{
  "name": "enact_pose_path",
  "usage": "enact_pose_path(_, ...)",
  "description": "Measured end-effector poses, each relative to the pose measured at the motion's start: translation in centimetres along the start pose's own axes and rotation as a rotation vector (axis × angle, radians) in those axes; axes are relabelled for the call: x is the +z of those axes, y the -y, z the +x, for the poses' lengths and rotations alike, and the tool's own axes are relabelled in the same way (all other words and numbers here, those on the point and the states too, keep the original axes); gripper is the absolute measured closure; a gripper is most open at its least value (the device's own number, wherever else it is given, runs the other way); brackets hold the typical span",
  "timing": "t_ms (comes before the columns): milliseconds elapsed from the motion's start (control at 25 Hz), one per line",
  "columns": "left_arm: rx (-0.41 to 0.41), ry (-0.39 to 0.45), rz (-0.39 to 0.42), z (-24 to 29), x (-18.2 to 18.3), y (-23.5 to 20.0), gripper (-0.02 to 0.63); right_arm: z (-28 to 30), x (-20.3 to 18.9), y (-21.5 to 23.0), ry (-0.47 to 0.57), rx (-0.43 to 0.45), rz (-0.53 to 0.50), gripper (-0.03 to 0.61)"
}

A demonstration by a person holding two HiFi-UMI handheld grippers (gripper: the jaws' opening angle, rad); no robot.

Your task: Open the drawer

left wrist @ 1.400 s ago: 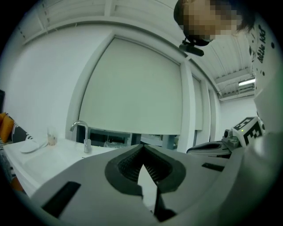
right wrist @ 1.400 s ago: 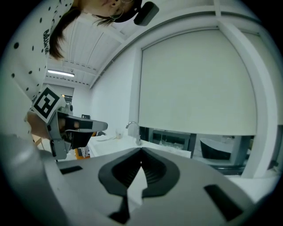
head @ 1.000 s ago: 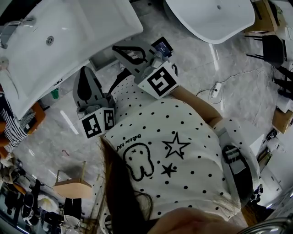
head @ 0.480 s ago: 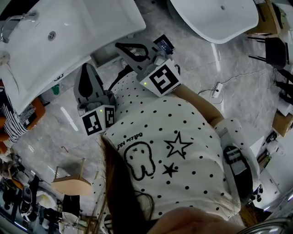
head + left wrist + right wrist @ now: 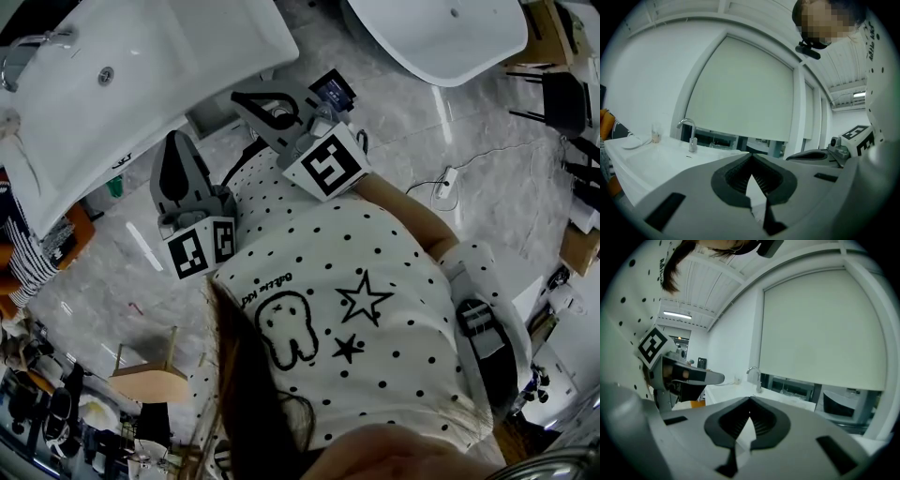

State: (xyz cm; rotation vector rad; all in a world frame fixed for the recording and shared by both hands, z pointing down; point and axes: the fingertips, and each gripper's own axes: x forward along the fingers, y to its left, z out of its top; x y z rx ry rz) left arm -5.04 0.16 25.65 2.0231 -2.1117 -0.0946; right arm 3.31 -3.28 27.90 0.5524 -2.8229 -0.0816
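No drawer front shows plainly in any view. In the head view my left gripper [image 5: 172,141] is held level in front of a polka-dot shirt, pointing toward the white washbasin [image 5: 141,66]. It is shut with nothing between its jaws, and its own view confirms this [image 5: 751,156]. My right gripper [image 5: 236,97] is beside it, a little farther forward, near the basin's corner. In the right gripper view [image 5: 750,400] its jaws meet at the tips and hold nothing. Each gripper sees the other at its side: the right gripper [image 5: 820,154] and the left gripper [image 5: 689,376].
A faucet [image 5: 689,136] stands on the basin counter below a large blind-covered window. A white bathtub [image 5: 441,37] lies at the top right. On the marble floor are a power strip with its cable [image 5: 441,183], a small wooden stool [image 5: 145,380] and a dark chair [image 5: 562,98]. A person in a striped sleeve [image 5: 19,262] stands at the left.
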Motion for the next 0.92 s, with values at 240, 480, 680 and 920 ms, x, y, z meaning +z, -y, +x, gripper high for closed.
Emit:
enact_pose_path(240, 0.013, 0.002, -0.013, -0.21, -0.01, -0.27, 0.609, 0.03, -0.07, -0.23, -0.004, 0.008, -0.006, 0.566)
enact_pose_path(480, 0.016, 0.002, -0.015, -0.32, 0.11, -0.34, 0.609, 0.06, -0.11, -0.3, -0.015, 0.012, -0.011, 0.566)
enact_pose_path(680, 0.015, -0.018, -0.033, -0.22, -0.09, -0.3, 0.609, -0.01, -0.1, -0.17, -0.016, 0.007, -0.02, 0.566)
enact_pose_path(920, 0.01, -0.009, -0.033, -0.27, 0.06, -0.3, 0.609, -0.02, -0.1, -0.24, -0.017, 0.007, -0.005, 0.566)
